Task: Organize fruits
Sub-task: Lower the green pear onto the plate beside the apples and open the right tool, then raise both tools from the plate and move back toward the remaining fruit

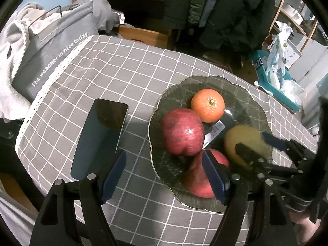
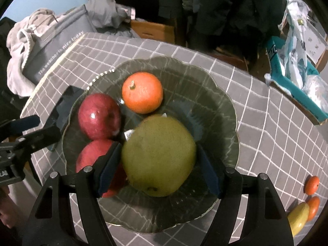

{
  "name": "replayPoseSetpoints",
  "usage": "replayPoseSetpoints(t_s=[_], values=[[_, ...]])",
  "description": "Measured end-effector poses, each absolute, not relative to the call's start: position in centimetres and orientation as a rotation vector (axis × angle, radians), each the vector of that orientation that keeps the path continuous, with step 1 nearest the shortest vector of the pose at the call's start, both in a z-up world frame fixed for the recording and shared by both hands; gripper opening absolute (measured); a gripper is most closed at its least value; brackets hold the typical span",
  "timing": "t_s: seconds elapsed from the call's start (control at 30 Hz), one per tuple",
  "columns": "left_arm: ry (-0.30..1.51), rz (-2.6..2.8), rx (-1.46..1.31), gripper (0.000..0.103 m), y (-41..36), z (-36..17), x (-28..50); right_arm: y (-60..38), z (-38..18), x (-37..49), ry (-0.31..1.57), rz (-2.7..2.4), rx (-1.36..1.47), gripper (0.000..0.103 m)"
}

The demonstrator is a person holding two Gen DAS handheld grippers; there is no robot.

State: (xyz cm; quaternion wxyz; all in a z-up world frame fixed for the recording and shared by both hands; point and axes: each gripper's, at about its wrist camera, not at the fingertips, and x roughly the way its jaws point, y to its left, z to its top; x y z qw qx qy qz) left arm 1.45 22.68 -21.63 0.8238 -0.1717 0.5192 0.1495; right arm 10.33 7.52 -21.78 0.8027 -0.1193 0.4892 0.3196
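Observation:
A dark glass plate on the checked tablecloth holds an orange, two red apples and a green-yellow pear. My right gripper is shut on the pear, a blue pad on each side, low over the plate. In the left wrist view the plate shows the orange, the apples and the pear in the right gripper. My left gripper is open and empty at the plate's near left rim.
A dark phone lies on the cloth left of the plate. Two small oranges and a yellow fruit lie at the table's right. A grey bag and laundry are beyond the left edge, a teal box at the right.

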Motion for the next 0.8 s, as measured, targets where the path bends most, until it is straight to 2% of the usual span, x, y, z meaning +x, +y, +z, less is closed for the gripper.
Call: replayPoseSetpoints(t_s=[0.07, 0.8], values=[[1.103, 0.319, -0.366, 0.077, 22.7, -21.6, 1.4, 7.5, -20.4, 10.4, 1.011, 0.689, -0.244, 0.083], [1.013, 0.229, -0.317, 0.081, 18.9, -16.5, 1.0, 1.7, -12.0, 9.3, 0.856, 0.56, -0.201, 0.083]])
